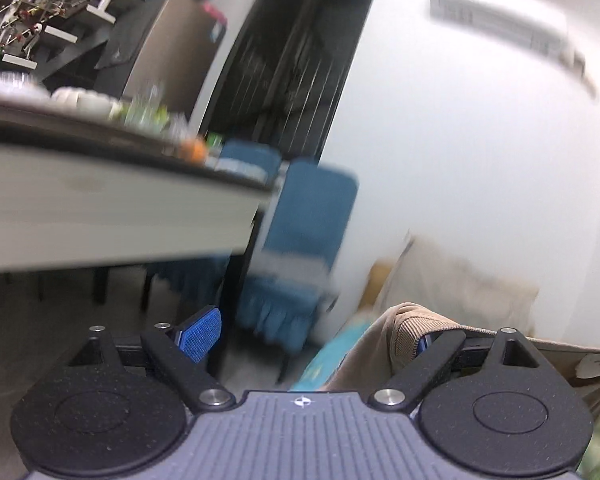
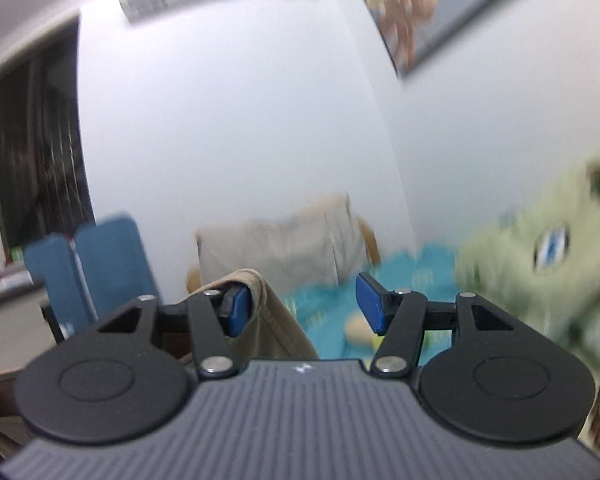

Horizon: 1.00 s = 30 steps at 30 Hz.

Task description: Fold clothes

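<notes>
The tan corduroy garment point(image 1: 380, 344) hangs between the two claws, up in the air and not on any surface. On the left claw point(image 1: 312, 336) the jaws stand wide open. One blue pad point(image 1: 200, 334) is bare, and the ribbed edge of the cloth is looped over the other finger and covers its pad. On the right claw point(image 2: 305, 310) the jaws are also open, but less wide. The hem of the same garment point(image 2: 276, 320) wraps over one finger, and the other blue pad point(image 2: 372, 308) is free with nothing against it. So neither claw pinches the cloth; each one carries it hooked on one finger. This is probably done to stretch the edge between the two hands, so that the garment falls straight before a fold is laid. The hold looks weak, and the cloth could slip off a finger if a claw tips.

Beyond the claws, a teal patterned cover point(image 2: 420, 272) lies below, with a pale beige cushion point(image 2: 276, 252) against the white wall and a blurred green fabric shape point(image 2: 540, 240) beside it. Blue upholstered chairs point(image 1: 312, 216) stand at a white-sided desk point(image 1: 100, 208).

As for containers, only some white bowl-like dishes point(image 1: 84, 100) show on the desk. They are too blurred to tell what is in them.
</notes>
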Each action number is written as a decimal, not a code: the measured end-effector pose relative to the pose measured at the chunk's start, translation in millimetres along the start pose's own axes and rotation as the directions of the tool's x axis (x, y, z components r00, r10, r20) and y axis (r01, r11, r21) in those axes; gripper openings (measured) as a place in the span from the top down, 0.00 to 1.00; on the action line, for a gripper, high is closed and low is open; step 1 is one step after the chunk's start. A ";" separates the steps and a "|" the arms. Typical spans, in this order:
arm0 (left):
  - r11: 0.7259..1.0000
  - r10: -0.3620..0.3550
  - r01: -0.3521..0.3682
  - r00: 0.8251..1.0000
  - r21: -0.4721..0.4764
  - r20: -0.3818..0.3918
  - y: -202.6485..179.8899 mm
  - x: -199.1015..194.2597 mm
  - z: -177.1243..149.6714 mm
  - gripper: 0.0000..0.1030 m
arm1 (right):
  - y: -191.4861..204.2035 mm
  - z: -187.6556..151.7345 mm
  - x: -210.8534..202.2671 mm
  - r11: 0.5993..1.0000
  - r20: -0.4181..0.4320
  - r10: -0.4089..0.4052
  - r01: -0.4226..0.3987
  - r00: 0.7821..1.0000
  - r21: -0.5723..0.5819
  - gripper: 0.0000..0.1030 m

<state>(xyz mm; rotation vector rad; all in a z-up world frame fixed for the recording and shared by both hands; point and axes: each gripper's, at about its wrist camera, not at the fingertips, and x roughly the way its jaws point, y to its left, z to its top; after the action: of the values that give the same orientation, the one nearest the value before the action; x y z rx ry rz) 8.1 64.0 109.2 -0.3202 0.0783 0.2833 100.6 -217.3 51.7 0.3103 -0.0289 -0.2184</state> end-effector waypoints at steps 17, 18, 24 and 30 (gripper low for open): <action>0.962 -0.263 0.273 0.937 -0.014 0.231 -40.4 -175.1 287.8 0.11 | 30.0 279.9 -177.1 0.988 0.370 0.139 -0.152 0.919 0.006 0.43; 0.959 -0.277 0.284 0.935 0.000 0.222 -45.5 -175.7 296.1 0.11 | 29.1 287.9 -178.8 0.989 0.380 0.139 -0.149 0.914 -0.001 0.43; 0.957 -0.286 0.275 0.948 0.090 0.140 -78.2 -116.6 291.0 0.09 | 18.9 287.8 -125.4 0.993 0.294 0.116 -0.112 0.949 -0.030 0.43; 0.963 -0.248 0.241 0.967 0.123 0.050 -98.3 7.7 214.6 0.08 | 0.5 223.0 -41.0 0.997 0.162 0.053 -0.043 0.985 -0.068 0.43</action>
<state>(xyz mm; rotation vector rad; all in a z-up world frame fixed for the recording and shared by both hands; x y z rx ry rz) 50.4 45.5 340.8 -0.2023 -0.0095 0.0431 46.9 -274.8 264.4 0.2270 -0.1915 -0.1962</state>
